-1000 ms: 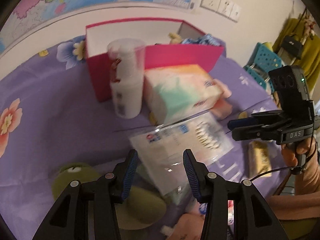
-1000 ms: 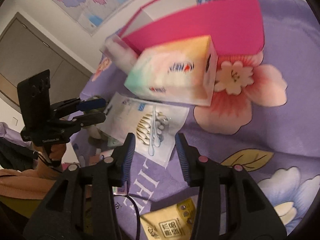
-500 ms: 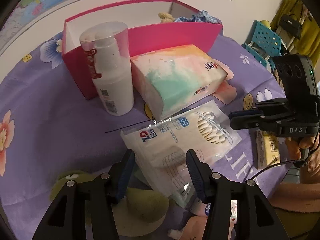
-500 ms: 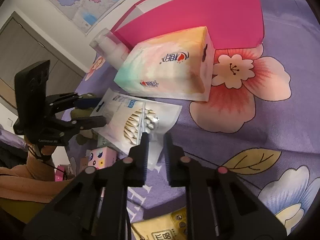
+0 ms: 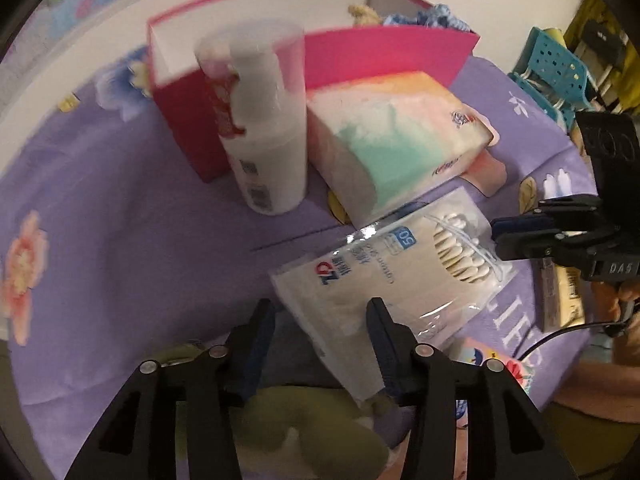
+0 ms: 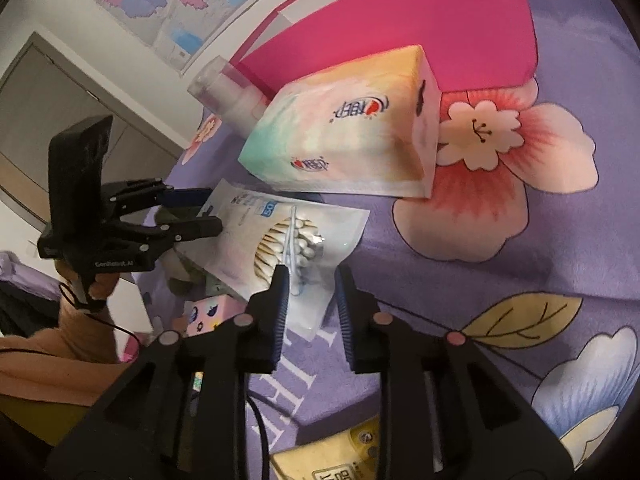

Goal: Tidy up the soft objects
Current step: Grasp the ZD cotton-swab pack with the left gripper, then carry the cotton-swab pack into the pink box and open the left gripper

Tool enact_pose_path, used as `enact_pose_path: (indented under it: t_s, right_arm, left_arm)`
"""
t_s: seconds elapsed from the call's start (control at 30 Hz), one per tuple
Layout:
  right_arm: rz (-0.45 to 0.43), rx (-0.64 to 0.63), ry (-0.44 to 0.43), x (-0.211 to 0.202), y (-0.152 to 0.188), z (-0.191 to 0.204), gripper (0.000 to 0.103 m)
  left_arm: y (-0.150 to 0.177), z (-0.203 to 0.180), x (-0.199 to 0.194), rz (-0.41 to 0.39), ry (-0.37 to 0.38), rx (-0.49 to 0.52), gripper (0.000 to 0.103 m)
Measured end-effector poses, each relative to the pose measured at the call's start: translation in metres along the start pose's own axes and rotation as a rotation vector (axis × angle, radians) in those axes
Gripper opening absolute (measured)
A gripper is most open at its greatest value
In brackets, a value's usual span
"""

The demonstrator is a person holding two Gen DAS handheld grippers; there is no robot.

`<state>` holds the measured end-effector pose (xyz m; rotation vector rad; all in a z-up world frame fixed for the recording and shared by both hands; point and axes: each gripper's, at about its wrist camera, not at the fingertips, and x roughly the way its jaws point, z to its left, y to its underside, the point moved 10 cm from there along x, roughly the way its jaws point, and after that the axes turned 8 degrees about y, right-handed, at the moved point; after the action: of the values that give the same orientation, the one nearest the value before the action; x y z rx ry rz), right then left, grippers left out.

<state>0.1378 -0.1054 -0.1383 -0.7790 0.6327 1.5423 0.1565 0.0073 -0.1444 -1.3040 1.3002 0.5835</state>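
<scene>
Closing around the near corner of the clear plastic packet of cotton swabs [image 5: 404, 268] lying on the purple floral cloth [image 5: 112, 248], my left gripper [image 5: 320, 320] prepares the pick-up while my right gripper [image 6: 310, 280] opens off its far edge; next, clamp firmly and lift toward the pink box [image 5: 384, 52].

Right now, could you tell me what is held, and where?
Nothing looks gripped: the cotton swab bag sits between open jaws, the left gripper closing over its printed end, the right gripper opening at its swab end.
</scene>
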Motion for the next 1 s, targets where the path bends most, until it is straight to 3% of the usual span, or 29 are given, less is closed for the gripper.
enact_pose_path:
  t_s: [0.07, 0.17, 0.43, 0.6, 0.67, 0.8, 0.83, 0.93, 1.0]
  right_arm:
    - [-0.002, 0.002, 0.003, 0.0, 0.0, 0.0, 0.019]
    - [-0.018, 0.017, 0.002, -0.003, 0.0, -0.002, 0.01]
    - [-0.06, 0.036, -0.021, -0.014, -0.004, -0.004, 0.01]
    - [-0.04, 0.111, 0.014, -0.016, 0.002, -0.025, 0.023]
    - [-0.024, 0.114, -0.005, -0.016, 0.004, -0.024, 0.04]
    - [-0.007, 0.085, 0.025, -0.008, 0.005, -0.019, 0.041]
    - [-0.009, 0.084, 0.023, -0.007, 0.005, -0.018, 0.038]
    - [-0.007, 0.093, 0.018, -0.004, 0.005, -0.019, 0.009]
    - [-0.02, 0.101, -0.004, -0.006, 0.005, -0.019, 0.009]
  left_arm:
    - [-0.002, 0.001, 0.001, -0.001, 0.057, -0.043, 0.036]
    - [-0.002, 0.001, -0.001, -0.029, 0.064, -0.058, 0.033]
    - [-0.007, -0.009, -0.006, -0.108, 0.16, -0.1, 0.03]
    - [-0.011, -0.018, -0.006, -0.13, 0.187, -0.074, 0.03]
    - [-0.012, -0.026, 0.001, -0.124, 0.17, -0.057, 0.03]
    - [-0.01, -0.027, 0.009, -0.105, 0.119, -0.031, 0.031]
    - [-0.009, -0.028, 0.011, -0.102, 0.108, -0.027, 0.031]
    - [-0.009, -0.026, 0.009, -0.104, 0.114, -0.037, 0.034]
    - [-0.01, -0.025, 0.007, -0.122, 0.111, -0.047, 0.032]
